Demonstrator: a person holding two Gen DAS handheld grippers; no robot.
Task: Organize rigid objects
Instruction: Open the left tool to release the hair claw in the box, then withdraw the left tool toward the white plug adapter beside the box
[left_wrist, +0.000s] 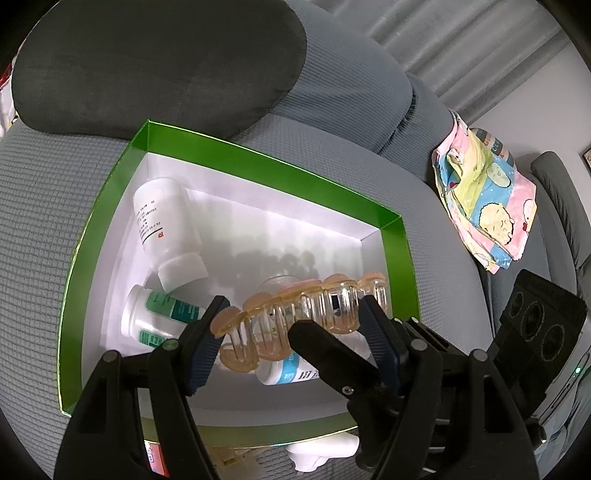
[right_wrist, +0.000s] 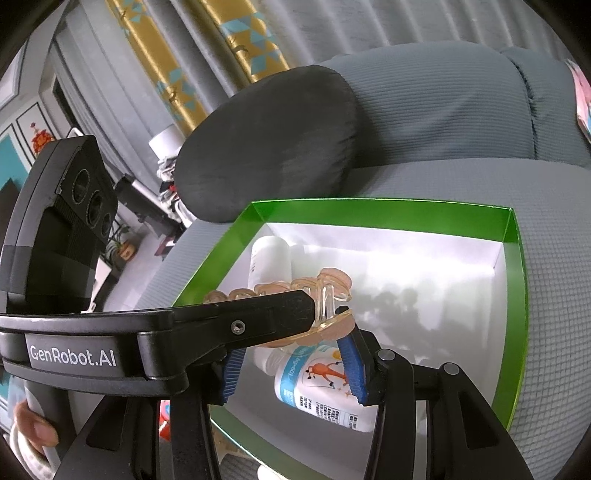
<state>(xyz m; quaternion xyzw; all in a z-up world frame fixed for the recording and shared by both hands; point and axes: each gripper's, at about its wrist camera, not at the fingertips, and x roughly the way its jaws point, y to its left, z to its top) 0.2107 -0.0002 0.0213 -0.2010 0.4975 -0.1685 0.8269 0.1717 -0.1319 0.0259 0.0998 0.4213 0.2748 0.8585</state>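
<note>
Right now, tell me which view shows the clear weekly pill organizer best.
The left wrist view: the pill organizer runs across the picture above the green box, most lids and compartments visible. The right wrist view shows it end-on, largely hidden behind the left gripper's finger, only one end compartment clear.

A: Where does the left wrist view look from?

B: From just behind the left tongs (left_wrist: 288, 332), tipped steeply down and close into the green box (left_wrist: 258, 155) on the sofa seat (left_wrist: 40, 206), with the cushion (left_wrist: 155, 62) beyond their tips.

A: And the right wrist view?

B: Behind the right tongs (right_wrist: 291, 365), angled down just as close. Both share the box, the clear pill organizer (right_wrist: 328, 291) between the tongs, and the cushion.
</note>
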